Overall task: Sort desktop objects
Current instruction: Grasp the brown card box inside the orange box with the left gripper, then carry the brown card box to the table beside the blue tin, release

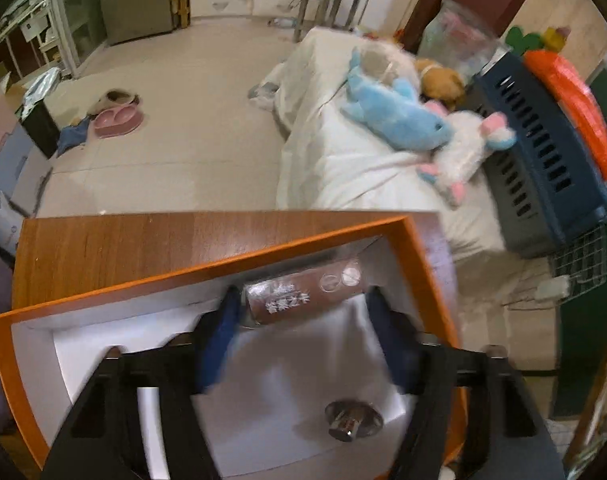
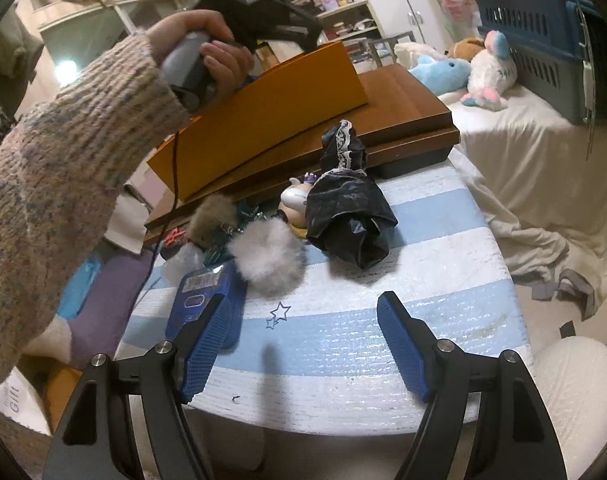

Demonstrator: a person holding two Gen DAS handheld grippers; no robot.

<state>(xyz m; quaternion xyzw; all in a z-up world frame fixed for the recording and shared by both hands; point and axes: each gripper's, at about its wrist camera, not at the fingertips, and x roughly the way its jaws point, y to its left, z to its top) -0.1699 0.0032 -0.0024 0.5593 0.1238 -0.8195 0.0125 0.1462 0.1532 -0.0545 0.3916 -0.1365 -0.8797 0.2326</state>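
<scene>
1. Left wrist view: the left gripper (image 1: 303,312) hangs over an orange-rimmed box (image 1: 207,262) with a white lining, its jaws partly open around a brown tube (image 1: 303,294); blur hides whether the pads actually press on it, so I cannot tell if it is gripped.
2. The tube lies inside the box by its far wall; a small metal knob-like piece (image 1: 353,420) lies nearer, also in the box.
3. White writing on the tube is too smeared to read.
4. Right wrist view: the right gripper (image 2: 303,344) has its jaws released and wide, empty, above the striped desk (image 2: 443,280).
5. A blue case (image 2: 207,300) lies beside the left fingertip, near a grey pompom (image 2: 265,258) and a black cloth (image 2: 347,216).
</scene>
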